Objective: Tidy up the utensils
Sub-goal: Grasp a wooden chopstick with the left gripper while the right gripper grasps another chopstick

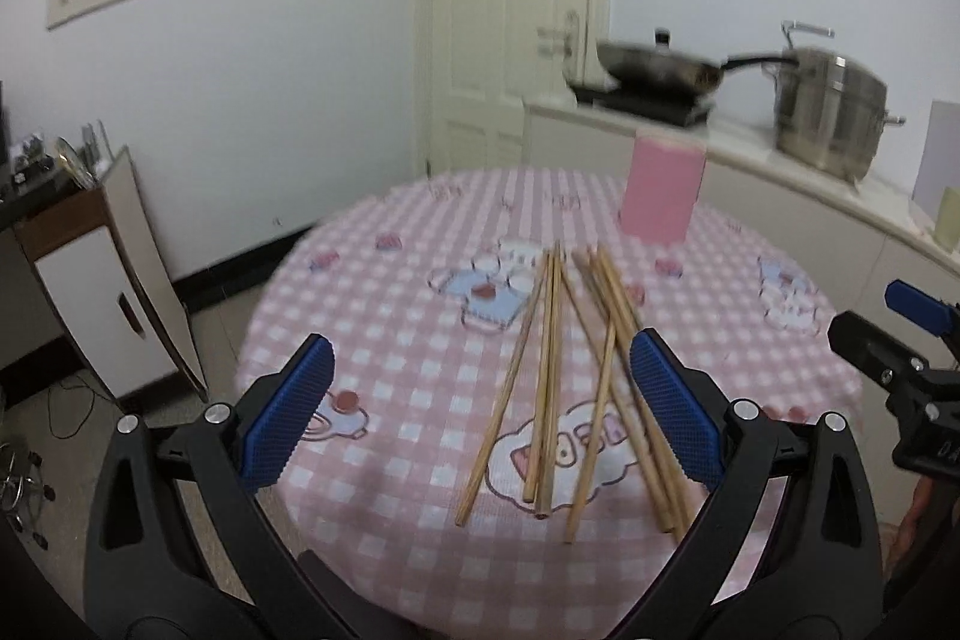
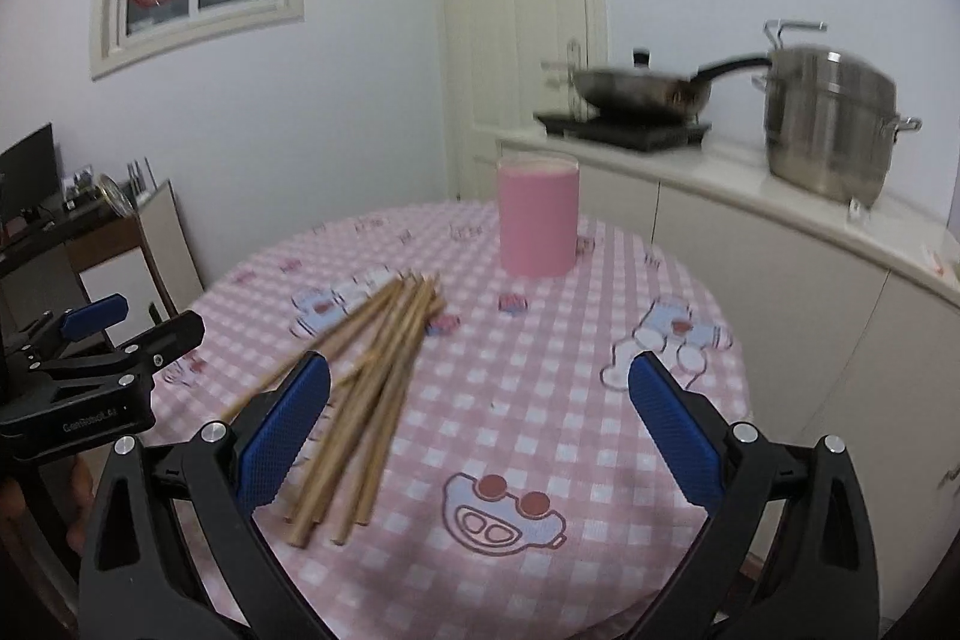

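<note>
Several wooden chopsticks lie loose in a fan on the round table with a pink checked cloth. A pink cylindrical holder stands upright beyond them, toward the far side. My left gripper hovers open above the near ends of the sticks, holding nothing. In the right wrist view the same chopsticks lie at the left, the pink holder stands ahead, and my right gripper is open over bare cloth. Each gripper shows at the other view's edge: the right gripper and the left gripper.
A white counter runs along the right with a steel stockpot and a dark wok on a hob. A closed door is behind the table. A chair and a cabinet stand at the left.
</note>
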Demonstrator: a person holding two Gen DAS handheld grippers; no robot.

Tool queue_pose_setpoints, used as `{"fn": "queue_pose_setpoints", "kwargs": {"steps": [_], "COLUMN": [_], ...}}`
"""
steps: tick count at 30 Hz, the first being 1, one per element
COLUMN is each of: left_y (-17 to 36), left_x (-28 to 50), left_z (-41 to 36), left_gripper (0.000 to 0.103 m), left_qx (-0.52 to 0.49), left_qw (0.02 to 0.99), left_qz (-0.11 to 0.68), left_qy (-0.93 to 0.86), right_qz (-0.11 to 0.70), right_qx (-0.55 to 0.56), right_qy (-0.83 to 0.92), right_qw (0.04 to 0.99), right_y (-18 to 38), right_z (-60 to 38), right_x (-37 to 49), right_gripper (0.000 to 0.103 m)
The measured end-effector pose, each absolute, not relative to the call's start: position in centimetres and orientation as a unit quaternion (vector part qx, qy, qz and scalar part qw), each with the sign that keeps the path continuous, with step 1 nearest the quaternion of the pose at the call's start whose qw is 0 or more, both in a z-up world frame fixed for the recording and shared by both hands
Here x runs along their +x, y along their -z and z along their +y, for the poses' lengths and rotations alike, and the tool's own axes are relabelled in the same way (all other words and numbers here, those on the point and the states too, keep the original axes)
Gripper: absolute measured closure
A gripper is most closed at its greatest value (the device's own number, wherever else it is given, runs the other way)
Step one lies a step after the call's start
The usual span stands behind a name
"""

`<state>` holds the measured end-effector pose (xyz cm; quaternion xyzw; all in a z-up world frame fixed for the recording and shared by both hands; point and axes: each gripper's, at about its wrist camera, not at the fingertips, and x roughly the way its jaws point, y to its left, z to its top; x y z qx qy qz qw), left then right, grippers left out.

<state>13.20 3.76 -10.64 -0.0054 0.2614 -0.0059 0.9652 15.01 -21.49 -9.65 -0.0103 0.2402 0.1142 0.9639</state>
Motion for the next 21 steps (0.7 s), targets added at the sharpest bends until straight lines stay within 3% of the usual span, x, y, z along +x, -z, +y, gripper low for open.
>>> {"fn": "queue_pose_setpoints", "kwargs": {"steps": [9, 21], "left_y": [14.0, 16.4], "left_x": [19.7, 25.1], "left_z": [4.8, 4.3], "left_gripper": [0.006, 0.006], "left_qx": [-0.012, 0.071], "left_qw": [0.938, 0.907], "left_qz": [0.345, 0.414], "left_qy": [0.039, 0.008], "right_qz": [0.299, 0.347], "right_qx": [-0.013, -0.026], "right_qy": [-0.108, -0.137], "right_qw": [0.948, 0.927], "right_y": [12.1, 13.5], "right_z": [-21.9, -20.2], "right_x": [20.2, 24.9], "right_gripper": [0.007, 0.007]}}
